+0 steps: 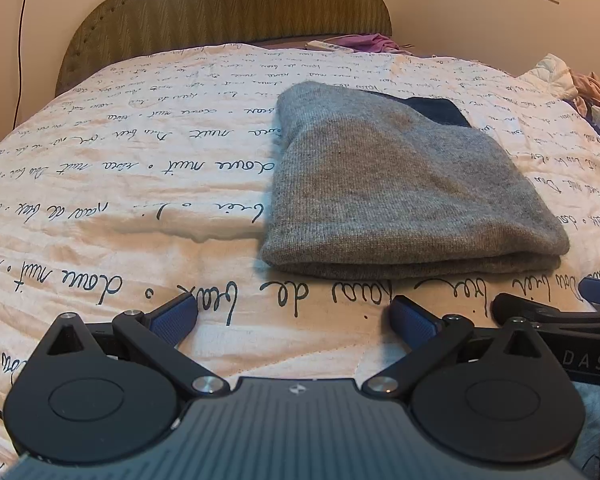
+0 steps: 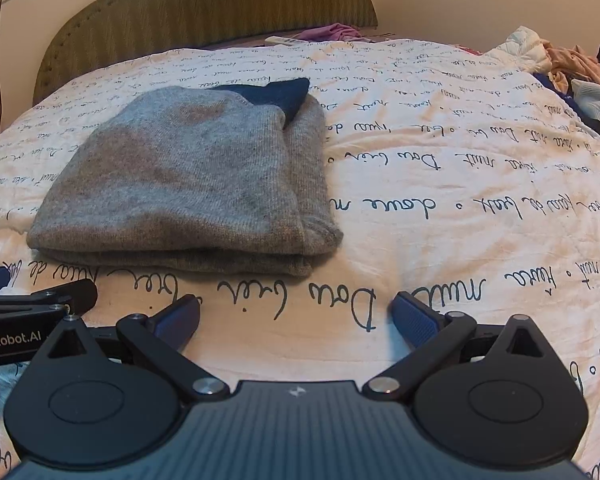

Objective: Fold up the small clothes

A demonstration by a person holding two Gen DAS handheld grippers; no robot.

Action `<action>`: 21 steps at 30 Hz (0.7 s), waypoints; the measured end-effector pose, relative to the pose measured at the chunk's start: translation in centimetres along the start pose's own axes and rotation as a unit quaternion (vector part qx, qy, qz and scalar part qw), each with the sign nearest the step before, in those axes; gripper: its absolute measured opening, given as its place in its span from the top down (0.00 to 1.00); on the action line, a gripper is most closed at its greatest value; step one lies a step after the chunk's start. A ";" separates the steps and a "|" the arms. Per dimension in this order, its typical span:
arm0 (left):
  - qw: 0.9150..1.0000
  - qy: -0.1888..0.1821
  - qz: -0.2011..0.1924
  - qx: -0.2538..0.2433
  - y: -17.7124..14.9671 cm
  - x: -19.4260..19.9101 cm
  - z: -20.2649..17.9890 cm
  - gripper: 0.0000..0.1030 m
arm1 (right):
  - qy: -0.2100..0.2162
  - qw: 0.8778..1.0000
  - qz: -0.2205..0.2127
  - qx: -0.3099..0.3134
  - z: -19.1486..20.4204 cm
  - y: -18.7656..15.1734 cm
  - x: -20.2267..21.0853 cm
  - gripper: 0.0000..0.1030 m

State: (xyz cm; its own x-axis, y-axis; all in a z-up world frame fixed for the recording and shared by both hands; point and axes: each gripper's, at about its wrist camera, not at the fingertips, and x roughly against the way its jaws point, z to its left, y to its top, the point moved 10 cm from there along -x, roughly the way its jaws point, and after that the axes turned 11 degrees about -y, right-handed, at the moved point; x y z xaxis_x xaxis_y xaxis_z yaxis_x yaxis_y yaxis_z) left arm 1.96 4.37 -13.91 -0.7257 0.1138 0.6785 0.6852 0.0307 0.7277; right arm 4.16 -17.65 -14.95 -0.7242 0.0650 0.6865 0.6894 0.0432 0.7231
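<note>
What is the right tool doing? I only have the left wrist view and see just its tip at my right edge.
Observer: The right tool is open with nothing between its pads. It points at the quilt, just short of the grey knit garment.
Operator: Is the garment's right side tidy?
Observer: Not quite. A folded-in strip runs along that edge and bulges at the near corner.
Operator: Any more clothes waiting?
Observer: Yes, a pile at the far right shows white, peach and pale blue ribbed pieces.
</note>
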 end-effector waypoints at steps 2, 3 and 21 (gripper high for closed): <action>1.000 0.000 0.000 0.000 0.0 0.0 0.0 0.00 | 0.000 1.000 0.000 -0.001 0.0 0.0 0.0 0.00; 1.000 -0.001 0.000 0.000 0.0 0.0 0.0 0.00 | 0.000 1.000 0.000 0.000 0.0 0.0 0.0 0.00; 1.000 0.002 -0.002 0.000 -0.1 0.0 0.0 0.00 | -0.001 1.000 -0.002 -0.001 0.0 -0.1 0.1 0.00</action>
State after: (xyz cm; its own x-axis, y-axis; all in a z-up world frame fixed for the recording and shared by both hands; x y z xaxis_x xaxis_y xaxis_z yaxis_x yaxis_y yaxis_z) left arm 1.87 4.40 -13.96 -0.7291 0.1100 0.6755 0.6818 0.0308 0.7309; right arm 4.09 -17.62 -14.95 -0.7267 0.0673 0.6836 0.6866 0.0417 0.7258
